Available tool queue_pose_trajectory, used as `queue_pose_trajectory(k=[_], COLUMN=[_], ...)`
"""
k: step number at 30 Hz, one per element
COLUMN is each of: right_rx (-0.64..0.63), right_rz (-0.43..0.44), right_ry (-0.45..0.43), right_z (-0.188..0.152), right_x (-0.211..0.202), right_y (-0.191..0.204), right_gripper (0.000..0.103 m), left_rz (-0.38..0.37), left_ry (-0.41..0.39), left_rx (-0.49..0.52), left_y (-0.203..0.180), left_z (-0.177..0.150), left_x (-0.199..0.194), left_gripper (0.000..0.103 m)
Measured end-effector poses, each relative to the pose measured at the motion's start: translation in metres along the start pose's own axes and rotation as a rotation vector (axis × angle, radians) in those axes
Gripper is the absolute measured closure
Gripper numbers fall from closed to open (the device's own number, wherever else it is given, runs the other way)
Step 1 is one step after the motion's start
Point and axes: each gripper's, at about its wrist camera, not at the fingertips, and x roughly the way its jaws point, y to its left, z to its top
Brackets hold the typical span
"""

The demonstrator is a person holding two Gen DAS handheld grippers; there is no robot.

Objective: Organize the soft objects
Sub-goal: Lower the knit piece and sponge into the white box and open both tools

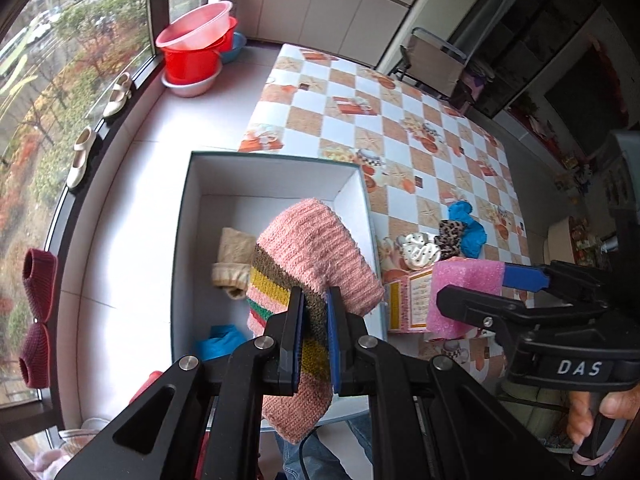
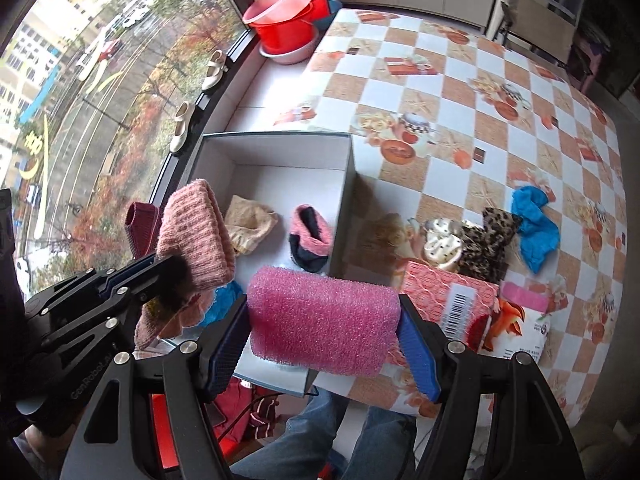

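My left gripper (image 1: 316, 336) is shut on a pink striped knit sock (image 1: 316, 248) and holds it above the open white box (image 1: 272, 176); it also shows in the right wrist view (image 2: 192, 236). My right gripper (image 2: 324, 332) is shut on a pink foam sponge (image 2: 324, 316), held near the box's (image 2: 280, 152) front right corner. In the box lie a beige sock (image 2: 250, 224), a pink and black sock (image 2: 312, 236) and a blue cloth (image 1: 220, 342). On the table lie a blue cloth (image 2: 534, 224), a leopard scrunchie (image 2: 490, 236) and a white dotted scrunchie (image 2: 442, 248).
A checkered tablecloth (image 2: 480, 120) covers the table. A pink patterned carton (image 2: 448, 300) stands by the box. Red and pink basins (image 2: 288, 20) sit on the window ledge with shoes (image 2: 180, 128) and a maroon knit piece (image 1: 38, 312).
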Motion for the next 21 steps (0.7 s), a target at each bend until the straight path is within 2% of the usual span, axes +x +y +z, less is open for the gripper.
queue_pose_trajectory(k=[11, 21], right_rx=[-0.07, -0.042], right_rz=[-0.007, -0.007], right_ry=[0.015, 0.007], right_z=[0.024, 0.054], right_x=[0.018, 0.033], right_y=[0.029, 0.029], right_gripper=[0.031, 0.031], left_rz=[0.03, 0.08], left_ry=[0.017, 0.016], left_rx=[-0.063, -0.048], left_y=[0.026, 0.025], left_z=[-0.002, 0.023], left_x=[0.015, 0.041], left_gripper=[0.092, 0.092])
